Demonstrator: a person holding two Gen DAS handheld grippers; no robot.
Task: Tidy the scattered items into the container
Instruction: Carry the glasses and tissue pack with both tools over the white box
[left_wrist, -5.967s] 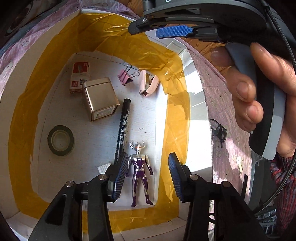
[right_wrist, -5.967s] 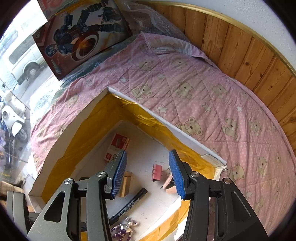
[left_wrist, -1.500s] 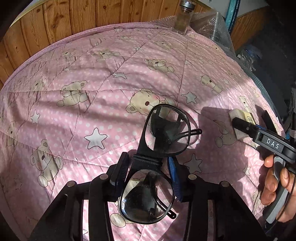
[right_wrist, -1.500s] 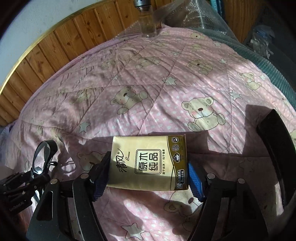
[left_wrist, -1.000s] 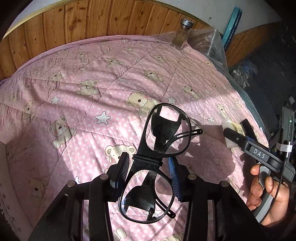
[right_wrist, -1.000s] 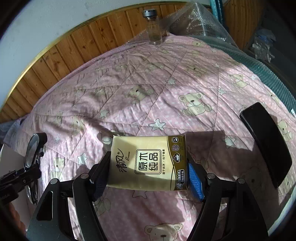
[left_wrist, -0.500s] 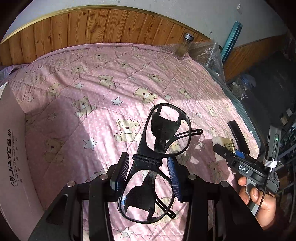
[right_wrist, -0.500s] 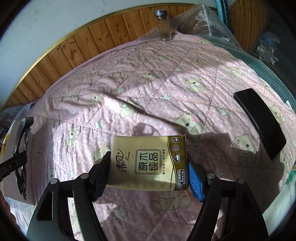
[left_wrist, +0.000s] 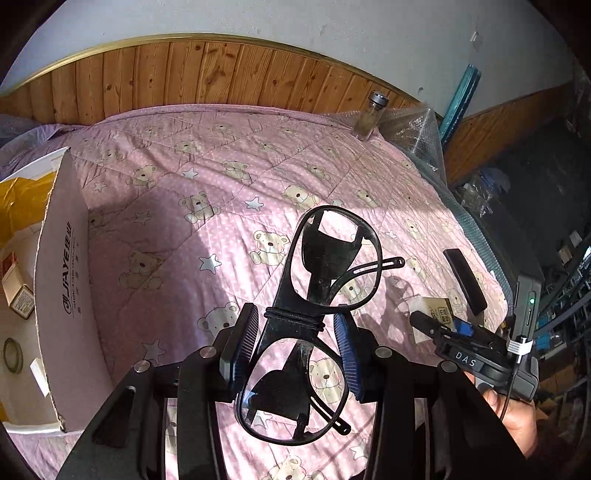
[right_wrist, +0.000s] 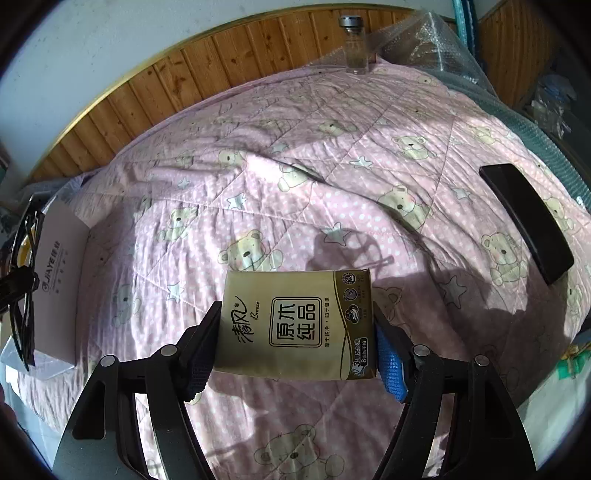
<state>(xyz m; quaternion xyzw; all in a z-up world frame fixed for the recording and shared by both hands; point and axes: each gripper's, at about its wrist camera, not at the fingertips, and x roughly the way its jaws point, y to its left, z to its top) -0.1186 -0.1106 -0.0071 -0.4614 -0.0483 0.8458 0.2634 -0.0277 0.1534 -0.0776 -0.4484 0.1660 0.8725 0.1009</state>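
Note:
My left gripper is shut on a pair of black-framed glasses, pinched at the bridge and held above the pink bear quilt. My right gripper is shut on a gold tissue pack, also lifted clear of the quilt. The white cardboard box with yellow tape inside stands at the left edge of the left wrist view; a small tin and a tape roll lie in it. The box and the glasses show at far left in the right wrist view. The right gripper appears at lower right of the left wrist view.
A black phone-like slab lies on the quilt's right side, also seen as a slab. A glass jar stands at the far edge by bubble wrap. Wood panelling backs the bed. A hand holds the right gripper's handle.
Both grippers rose and pulled back from the quilt with their loads. The view swung left, bringing the white box further into sight.

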